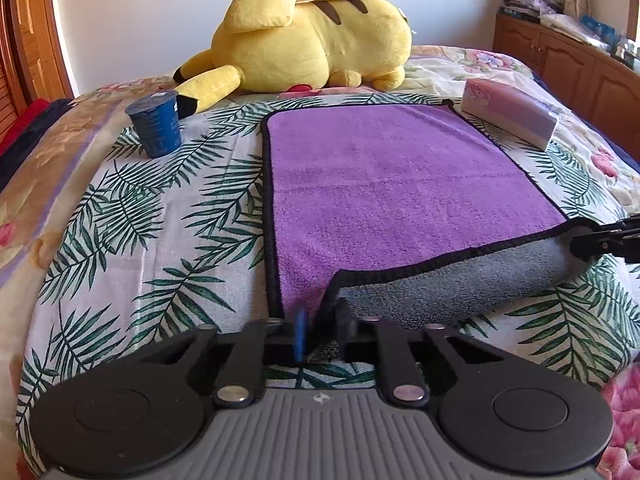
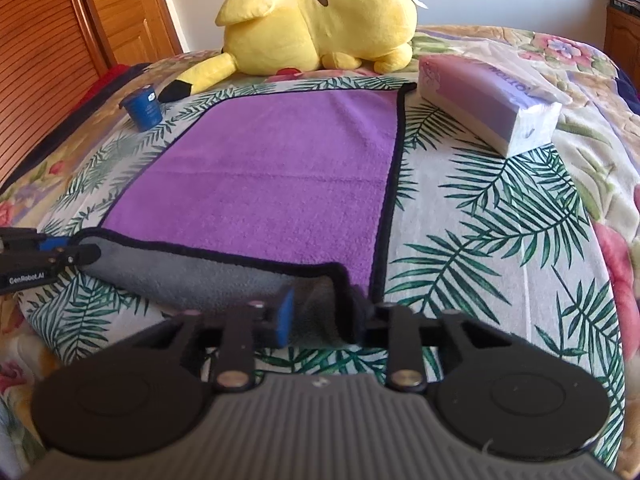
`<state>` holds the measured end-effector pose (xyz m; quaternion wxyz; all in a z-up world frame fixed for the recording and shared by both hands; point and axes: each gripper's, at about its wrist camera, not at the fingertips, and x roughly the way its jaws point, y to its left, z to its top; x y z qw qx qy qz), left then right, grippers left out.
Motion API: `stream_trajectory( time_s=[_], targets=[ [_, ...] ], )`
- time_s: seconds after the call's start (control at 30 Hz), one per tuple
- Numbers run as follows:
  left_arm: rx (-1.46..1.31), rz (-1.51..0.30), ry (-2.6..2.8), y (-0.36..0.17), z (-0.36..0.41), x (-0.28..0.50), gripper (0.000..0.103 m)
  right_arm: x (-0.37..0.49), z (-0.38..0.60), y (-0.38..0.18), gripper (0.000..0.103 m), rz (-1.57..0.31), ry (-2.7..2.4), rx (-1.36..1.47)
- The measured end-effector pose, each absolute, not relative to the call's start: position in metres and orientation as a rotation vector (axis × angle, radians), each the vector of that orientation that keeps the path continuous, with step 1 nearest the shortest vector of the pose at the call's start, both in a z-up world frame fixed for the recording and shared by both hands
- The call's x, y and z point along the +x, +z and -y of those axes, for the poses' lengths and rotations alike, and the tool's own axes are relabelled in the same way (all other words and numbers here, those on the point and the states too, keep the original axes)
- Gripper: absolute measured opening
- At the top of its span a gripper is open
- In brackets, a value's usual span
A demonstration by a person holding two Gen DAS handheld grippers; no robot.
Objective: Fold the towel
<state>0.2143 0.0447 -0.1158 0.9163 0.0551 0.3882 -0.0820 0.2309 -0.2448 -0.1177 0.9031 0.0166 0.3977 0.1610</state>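
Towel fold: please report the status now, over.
Left gripper shut on towel near-left corner; right gripper shut on near-right corner. Near edge lifted, grey underside showing. Blue cup, tissue pack, yellow plush beside the fold path.

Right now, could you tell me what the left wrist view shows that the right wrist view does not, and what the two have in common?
Only the left wrist view shows the long wooden cabinet with clutter on top, and the left gripper shut on the towel's near left corner.

Only the right wrist view shows the slatted wooden door, and the right gripper clamping the rolled grey edge at the near right corner.

Both show the purple towel with its near edge turned up grey, the blue cup, the tissue pack and the yellow plush.
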Motion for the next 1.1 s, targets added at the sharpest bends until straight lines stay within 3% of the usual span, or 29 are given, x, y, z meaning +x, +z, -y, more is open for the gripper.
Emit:
stream_trajectory(
  time_s=[0.13,0.23,1.1],
  targets=[
    [0.128,-0.777,-0.179,-0.112,-0.042,0.212,0.000,0.231,0.245,-0.119,0.019,-0.829,0.335,0.014],
    [0.119,-0.766,-0.179,-0.110,-0.042,0.211,0.000,0.231,0.244,-0.119,0.009,-0.827,0.345,0.000],
    [0.070,-0.578,-0.215,-0.059,-0.038,0.199,0.000,0.227,0.250,-0.091,0.005,-0.625,0.331,0.009]
  ],
)
